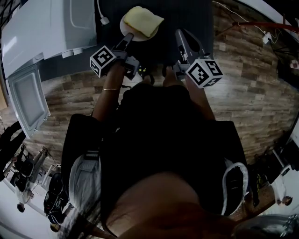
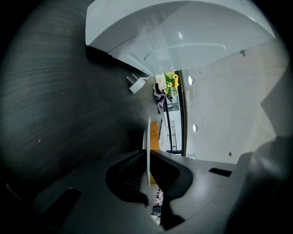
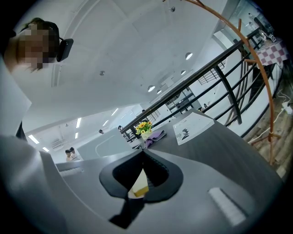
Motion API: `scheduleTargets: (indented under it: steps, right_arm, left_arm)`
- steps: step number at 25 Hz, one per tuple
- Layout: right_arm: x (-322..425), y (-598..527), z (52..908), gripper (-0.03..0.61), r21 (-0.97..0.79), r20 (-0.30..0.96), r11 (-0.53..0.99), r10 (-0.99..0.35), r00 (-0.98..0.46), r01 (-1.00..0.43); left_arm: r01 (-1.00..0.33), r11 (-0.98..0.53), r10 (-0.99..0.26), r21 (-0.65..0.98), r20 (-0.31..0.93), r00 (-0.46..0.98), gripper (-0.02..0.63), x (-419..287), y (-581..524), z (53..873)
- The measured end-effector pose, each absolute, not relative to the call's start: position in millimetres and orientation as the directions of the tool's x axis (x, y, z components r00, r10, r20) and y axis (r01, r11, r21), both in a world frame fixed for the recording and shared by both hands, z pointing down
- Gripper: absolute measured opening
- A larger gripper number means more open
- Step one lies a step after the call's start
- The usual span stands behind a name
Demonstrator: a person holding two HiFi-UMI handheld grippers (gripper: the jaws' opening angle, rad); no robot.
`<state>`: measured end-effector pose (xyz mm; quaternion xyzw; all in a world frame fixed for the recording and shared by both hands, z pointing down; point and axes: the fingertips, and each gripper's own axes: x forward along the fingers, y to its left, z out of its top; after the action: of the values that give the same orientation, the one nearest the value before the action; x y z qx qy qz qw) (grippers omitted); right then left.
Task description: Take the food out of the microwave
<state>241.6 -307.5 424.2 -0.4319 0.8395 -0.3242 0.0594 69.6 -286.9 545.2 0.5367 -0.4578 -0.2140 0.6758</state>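
Risk: left gripper (image 1: 129, 37) pinches only the near rim of round white plate (image 1: 124, 26); any tilt could slide yellow bread slice (image 1: 142, 21) off; right gripper (image 1: 180, 33) closed, empty.

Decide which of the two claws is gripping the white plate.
The left claw: it is clamped on the rim of the plate that carries the yellow food. The right claw is shut, off to the plate's side.

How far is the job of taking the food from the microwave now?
Done: the plate with bread is outside the microwave, over the dark table. In hand: the left gripper has its jaws shut on the plate rim. Left: probably setting it down and letting go; the microwave door stands open.
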Motion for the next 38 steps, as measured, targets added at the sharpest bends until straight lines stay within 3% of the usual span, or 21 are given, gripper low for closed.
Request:
scheduleTargets:
  steps: [31,38]
  right_arm:
    - [252.3,-304.8,416.9,0.000,-0.598,0.158,0.424,-0.770,-0.619,-0.680]
    - [255.9,-305.3,415.4,0.000,-0.596,0.154,0.422,-0.775,-0.613,-0.683]
  left_arm:
    - [-0.350,0.307,-0.777,0.885,0.446,0.445,0.017,67.0,-287.6,540.6]
    - [-0.420,0.274,-0.762,0.865,0.462,0.454,0.073,68.4,-290.7,535.2]
